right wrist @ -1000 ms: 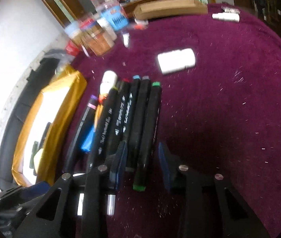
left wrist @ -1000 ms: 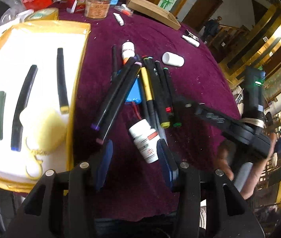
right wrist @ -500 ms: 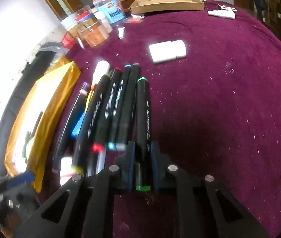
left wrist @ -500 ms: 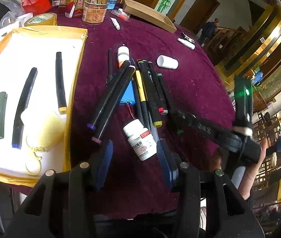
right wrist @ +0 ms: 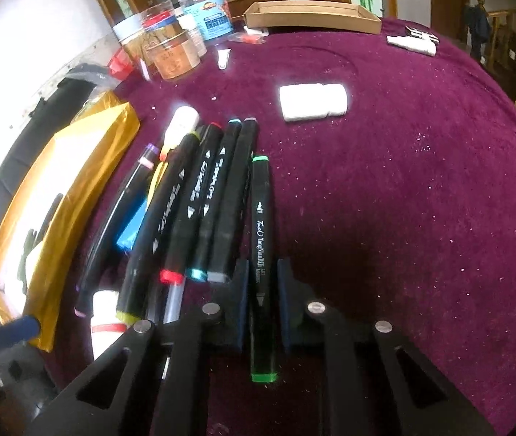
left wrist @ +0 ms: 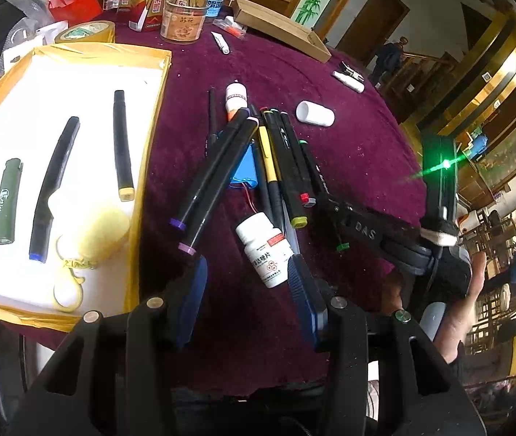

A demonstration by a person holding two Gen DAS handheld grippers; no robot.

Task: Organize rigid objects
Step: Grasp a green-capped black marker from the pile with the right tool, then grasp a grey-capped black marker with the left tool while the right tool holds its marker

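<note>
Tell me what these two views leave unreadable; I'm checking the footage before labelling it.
- Blue flat object, left wrist view: mostly buried under the markers, identity unclear.
- Tray, right wrist view: contents squeezed and blurred at the frame edge.
- Green-capped marker between the right gripper pads: whether it rests on the cloth or is lifted, neither view shows.
- White bottle label, left wrist view: print too small.

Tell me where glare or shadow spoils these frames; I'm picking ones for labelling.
Left wrist view: green LED flare streaks near the right gripper; white tray liner nearly blown out. Right wrist view: white bottle overexposed, dark shadow on the cloth ahead of the gripper; both views bend at the edges.
</note>
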